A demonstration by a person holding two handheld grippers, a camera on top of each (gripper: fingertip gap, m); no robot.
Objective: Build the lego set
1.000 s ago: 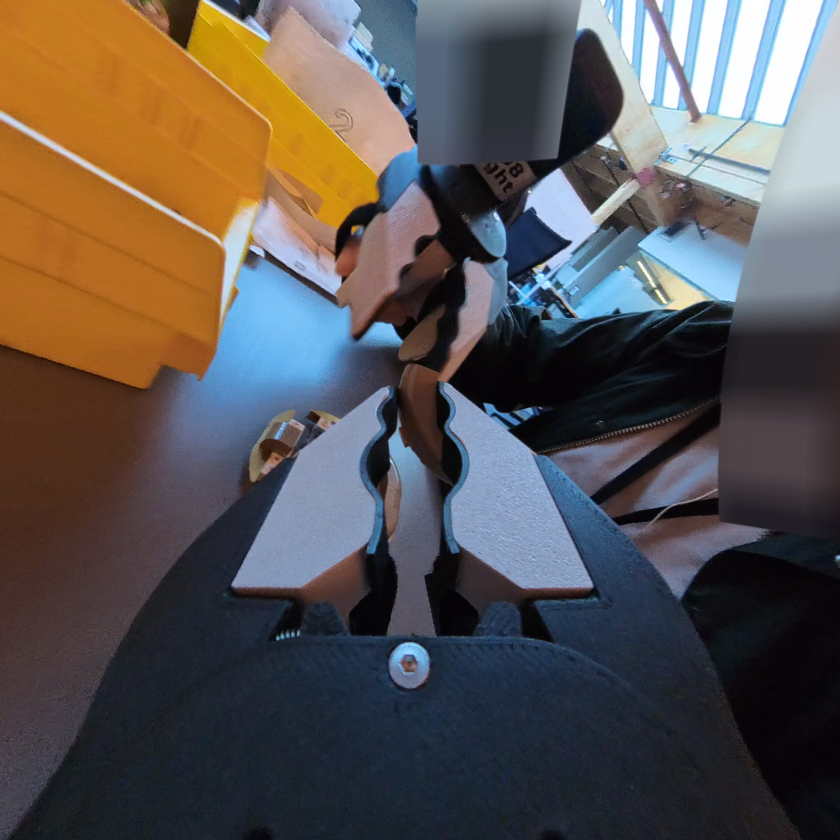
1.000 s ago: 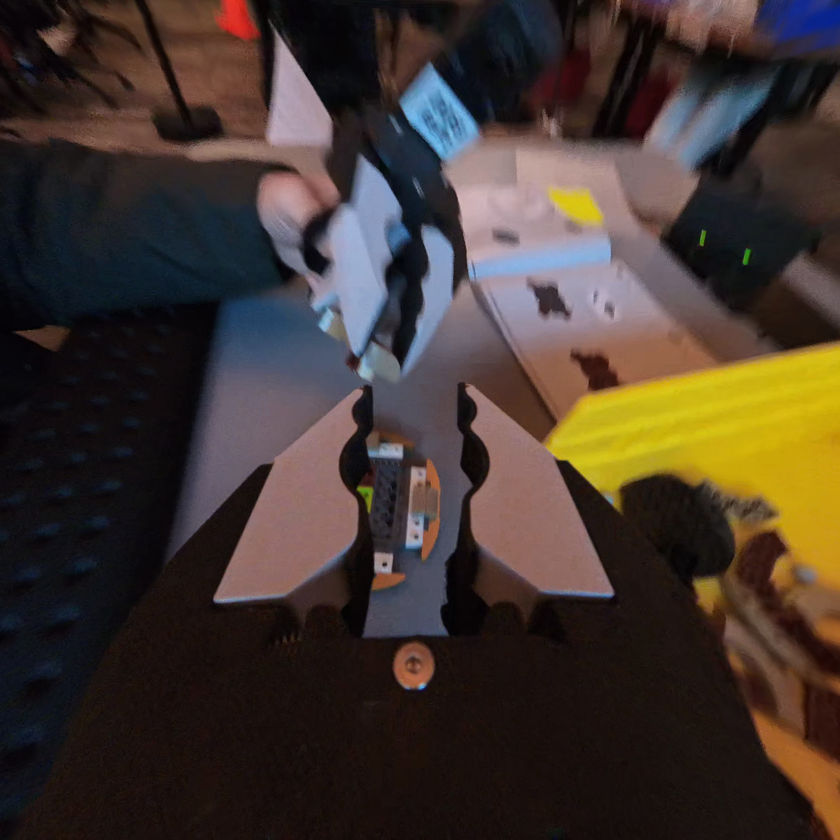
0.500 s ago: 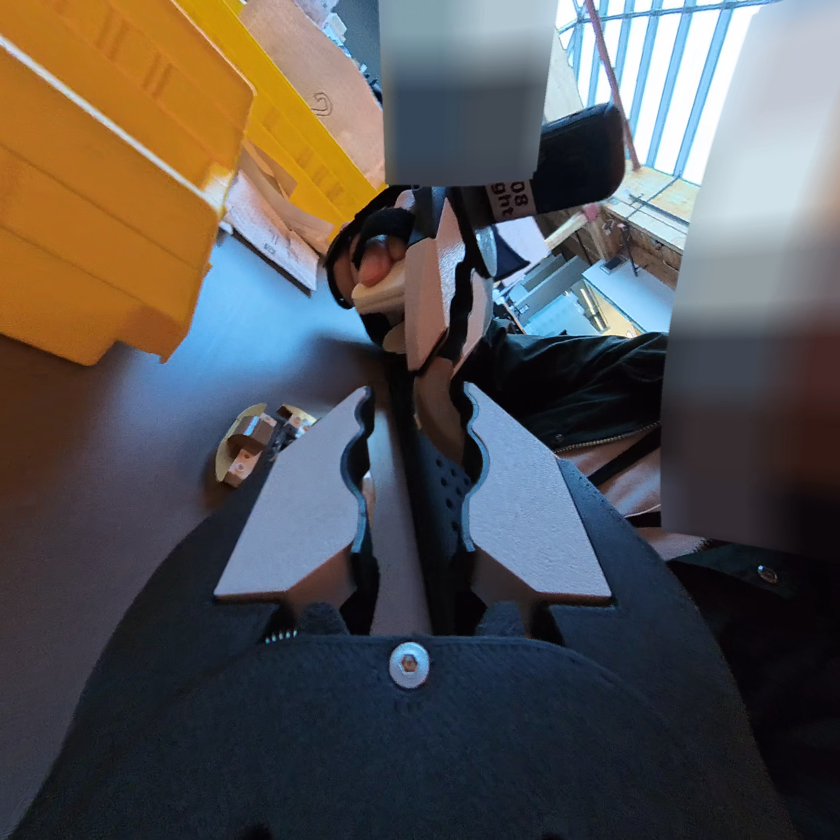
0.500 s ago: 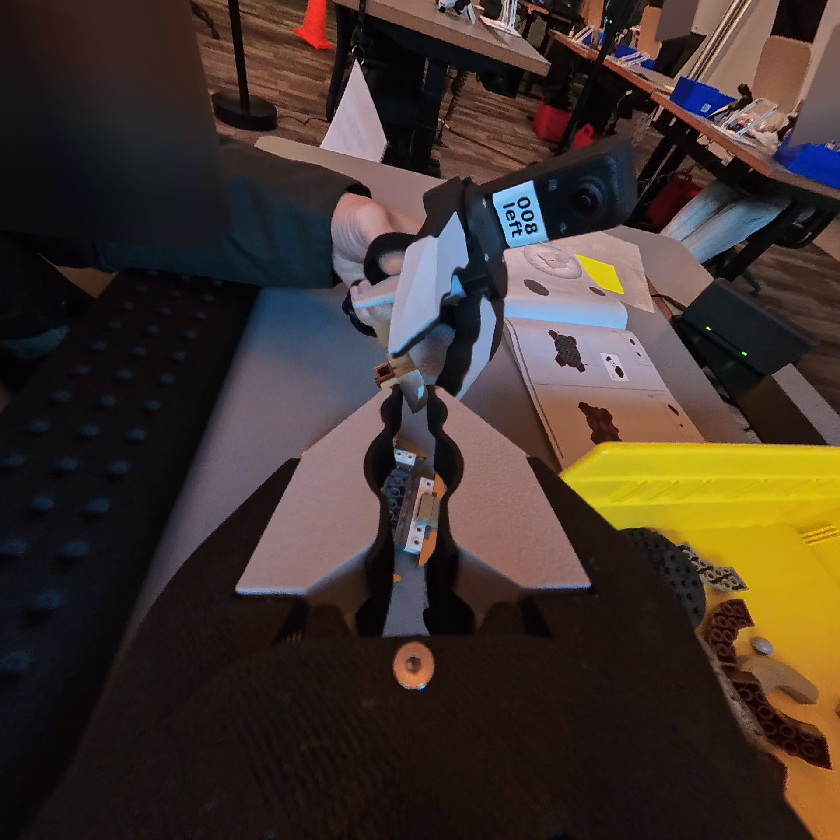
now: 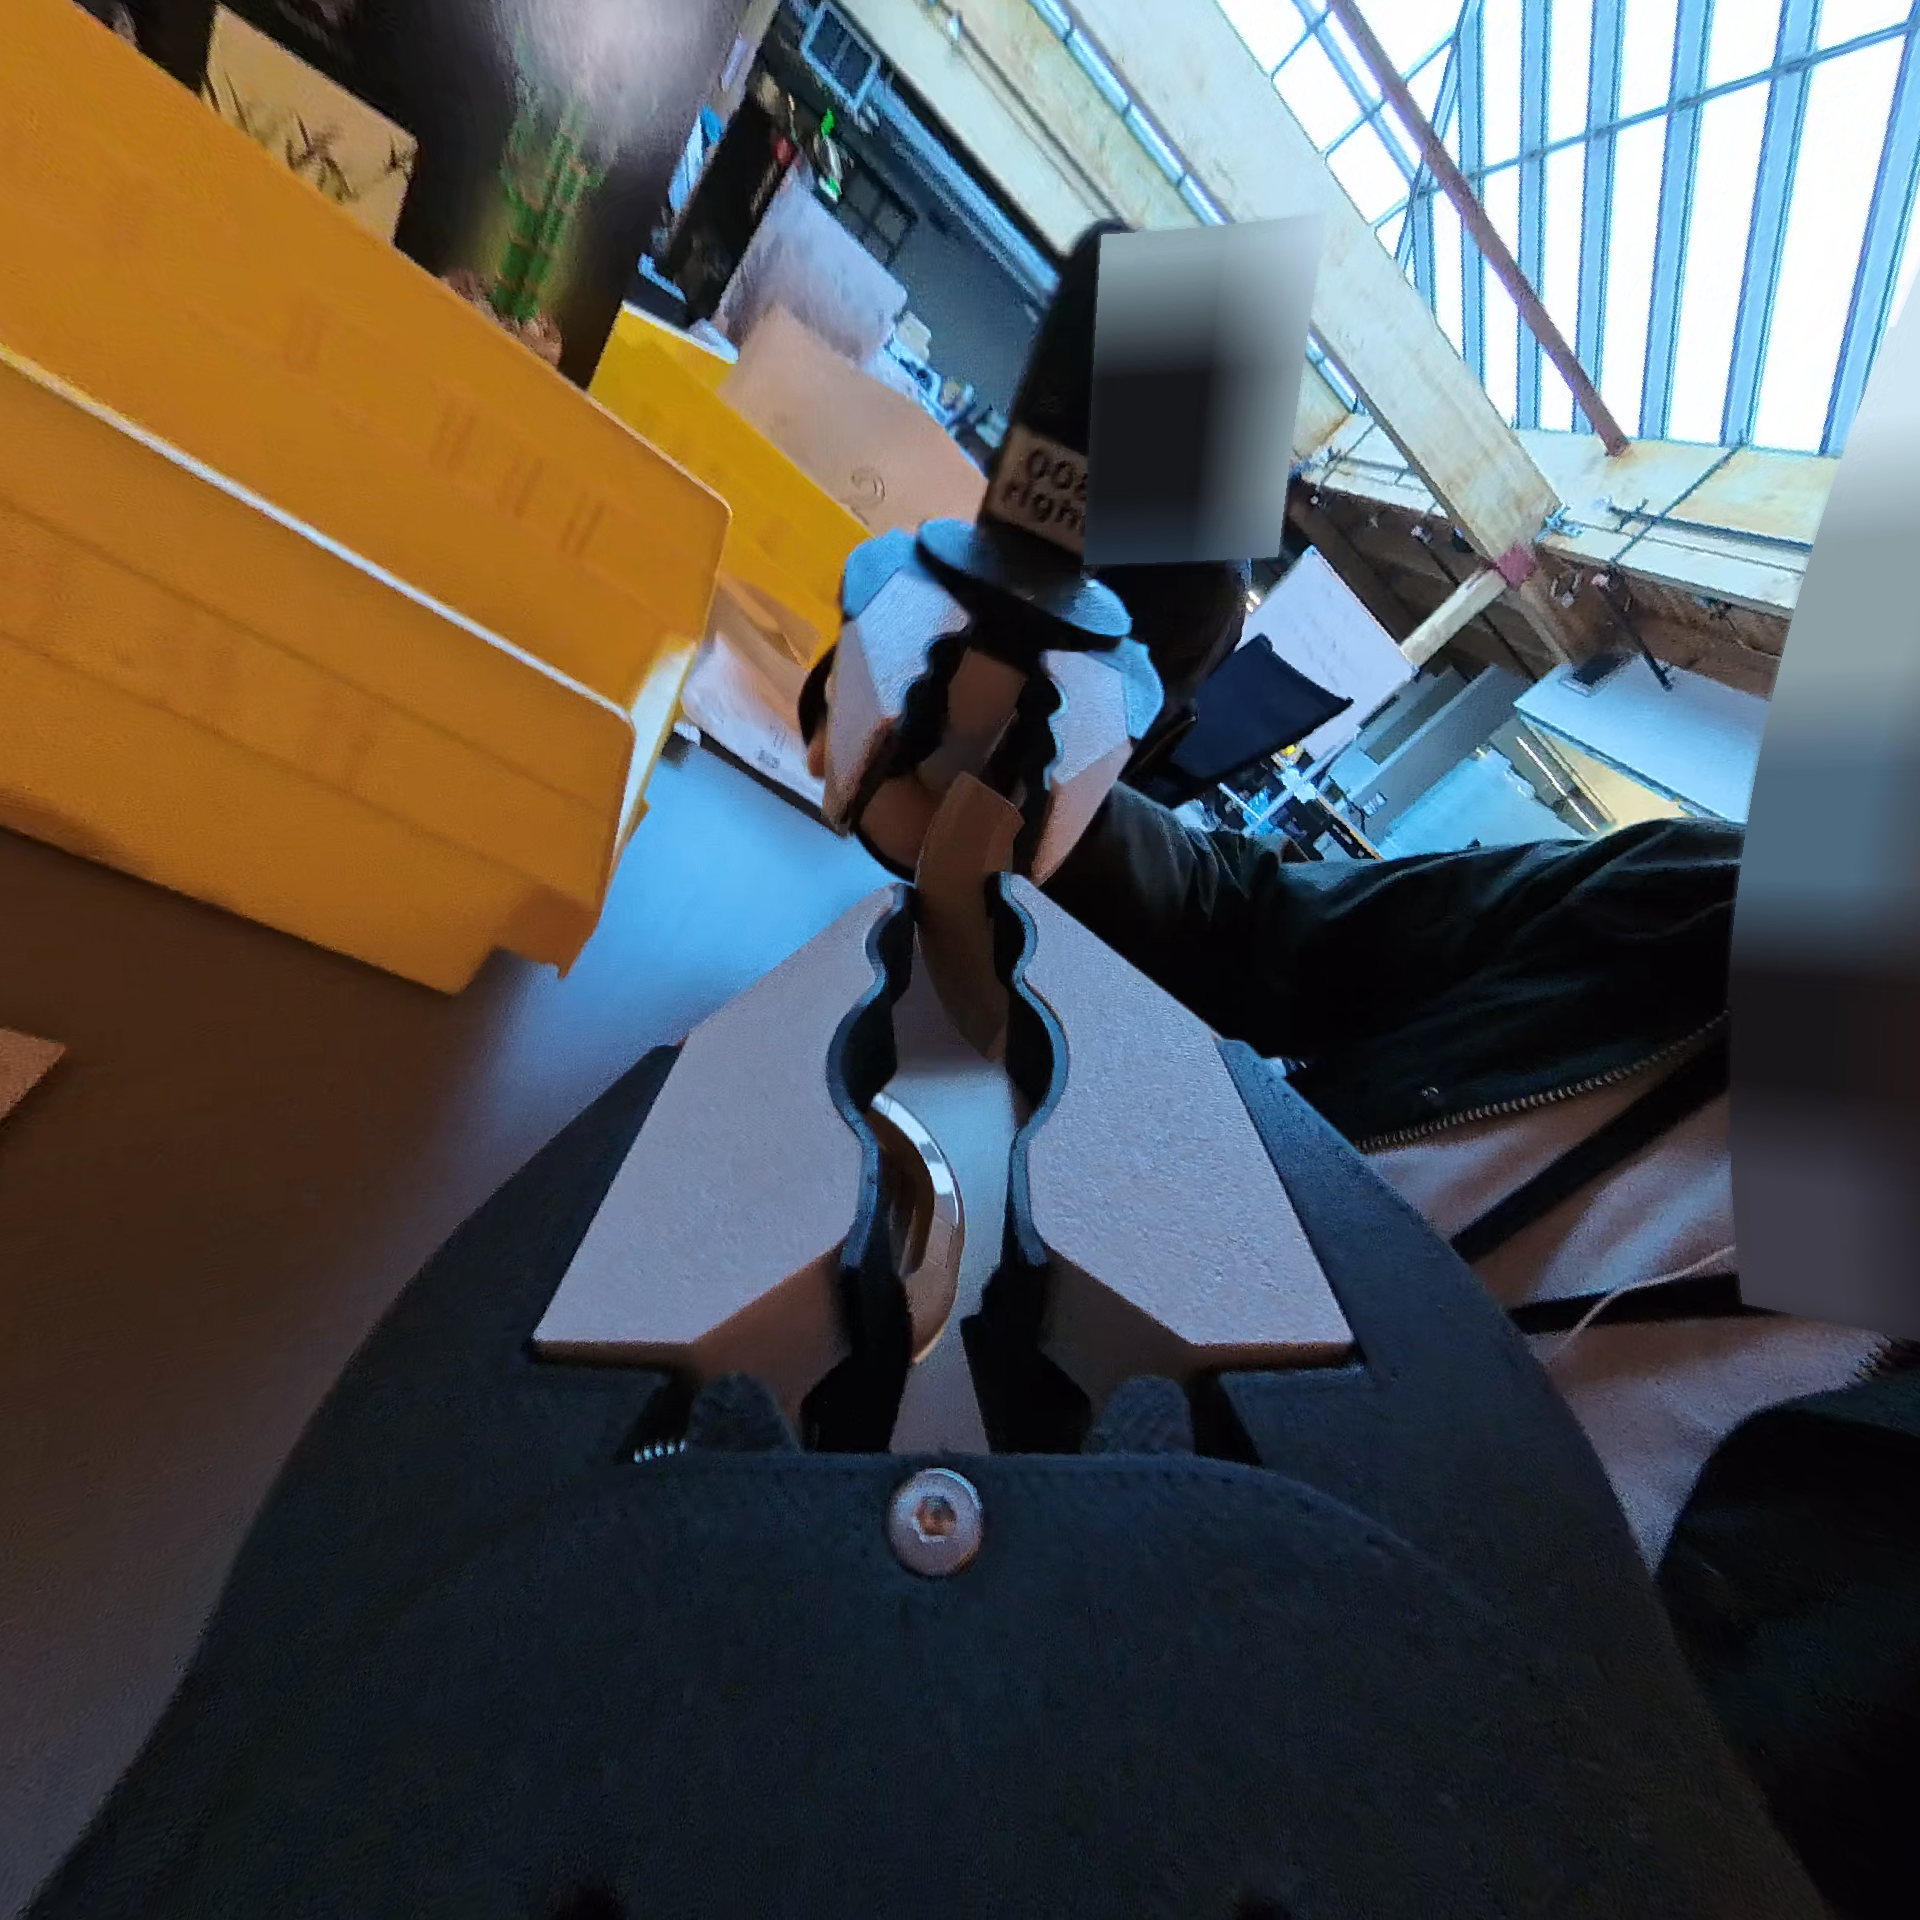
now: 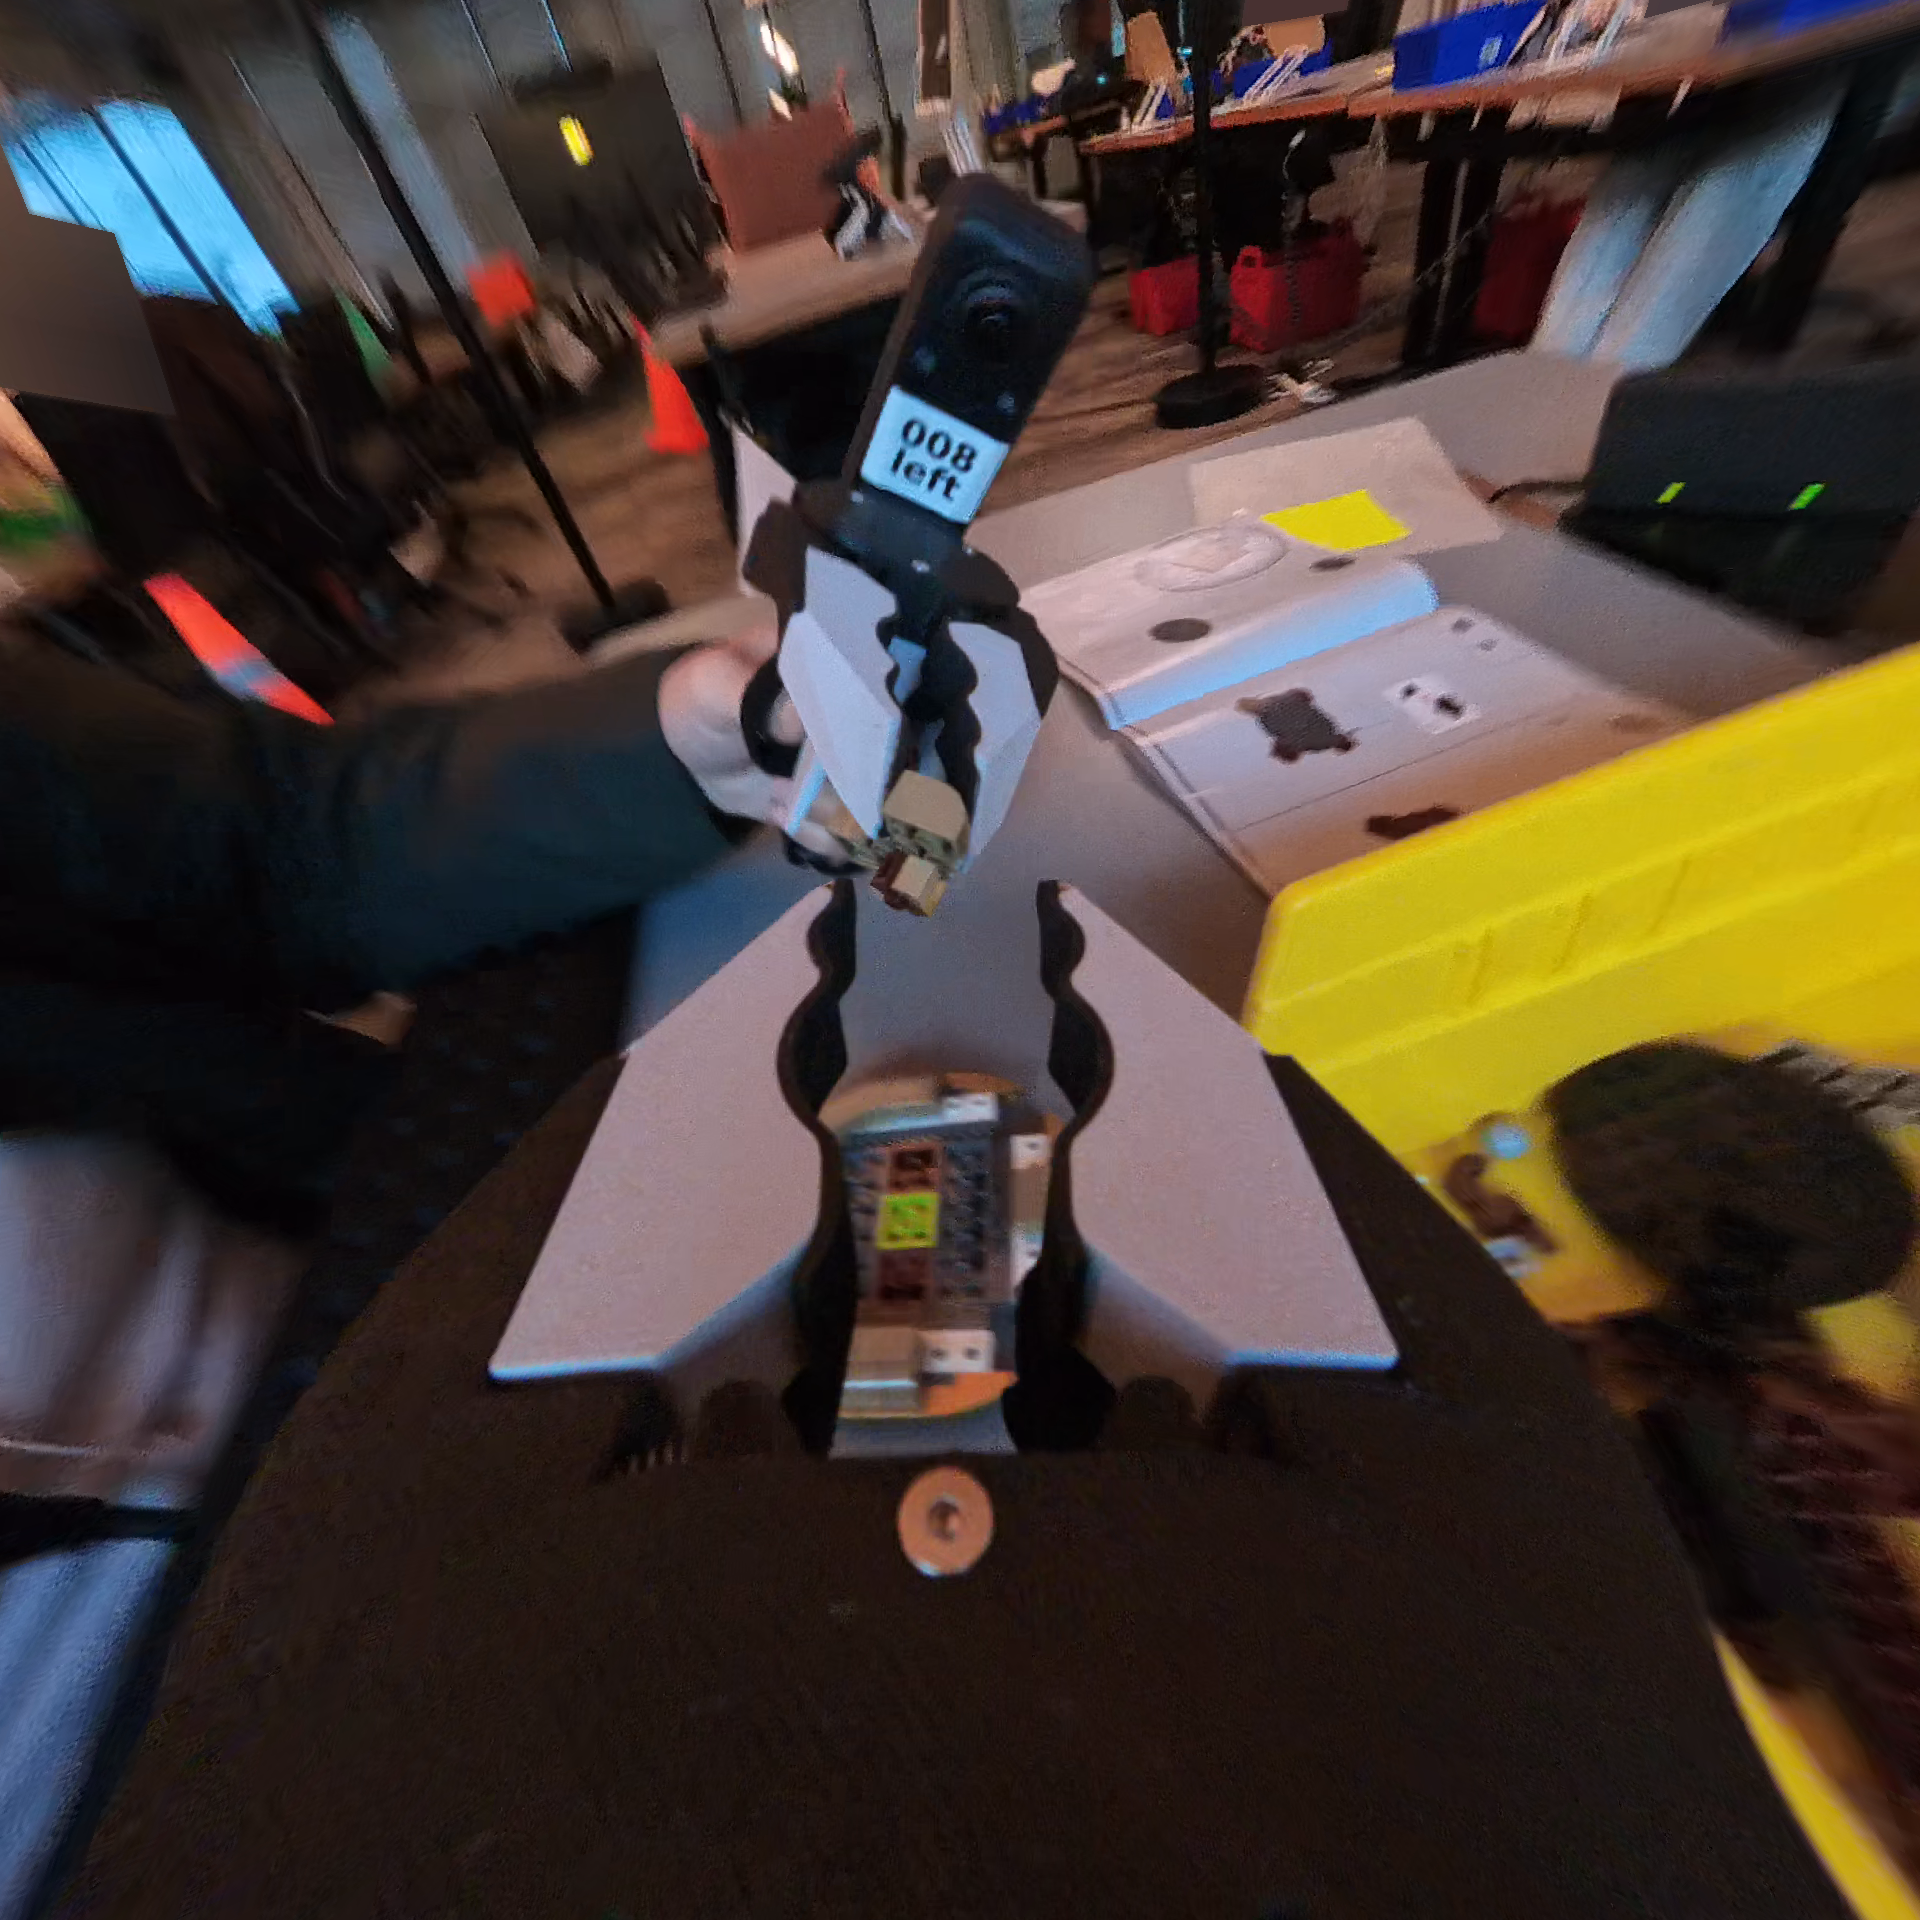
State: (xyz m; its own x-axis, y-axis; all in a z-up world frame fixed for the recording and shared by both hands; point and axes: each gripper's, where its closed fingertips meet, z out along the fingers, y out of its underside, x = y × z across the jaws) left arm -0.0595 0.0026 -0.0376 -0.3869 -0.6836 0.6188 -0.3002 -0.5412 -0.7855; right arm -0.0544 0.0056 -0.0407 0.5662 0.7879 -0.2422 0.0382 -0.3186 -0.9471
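Left wrist view. Left gripper [image 5: 956, 935]: jaws closed on a tan curved piece [image 5: 961, 914] that rises past the fingertips; its lower end is hidden between the fingers. Below, in the gap, a rounded shiny edge of the lego build [image 5: 920, 1195] shows, the rest covered by the gripper body. Right gripper [image 5: 982, 748] faces the camera just beyond the piece, jaws parted; whether it touches the piece cannot be told. Its camera carries a small label, partly under a mosaic patch. Yellow bins [image 5: 343, 582] stand stacked at left on the dark table [image 5: 208, 1122]. A dark sleeve [image 5: 1403, 935] enters from the right.

Right wrist view. Right gripper [image 6: 945, 904]: jaws open, nothing between them. Lego build [image 6: 925, 1236] lies on the table under the gap, seen from above: dark studded middle, a green-yellow tile, orange rim at the near end; its sides are cut off by the fingers. Left gripper [image 6: 920, 831] hangs above and beyond, jaws clamped on the tan curved piece [image 6: 920, 831], a small brown part at its tip. Its camera bears a white label. An open instruction booklet [image 6: 1351, 707] lies behind; print too blurred to read. Yellow bin [image 6: 1558, 935] at right holds dark brown pieces, blurred.
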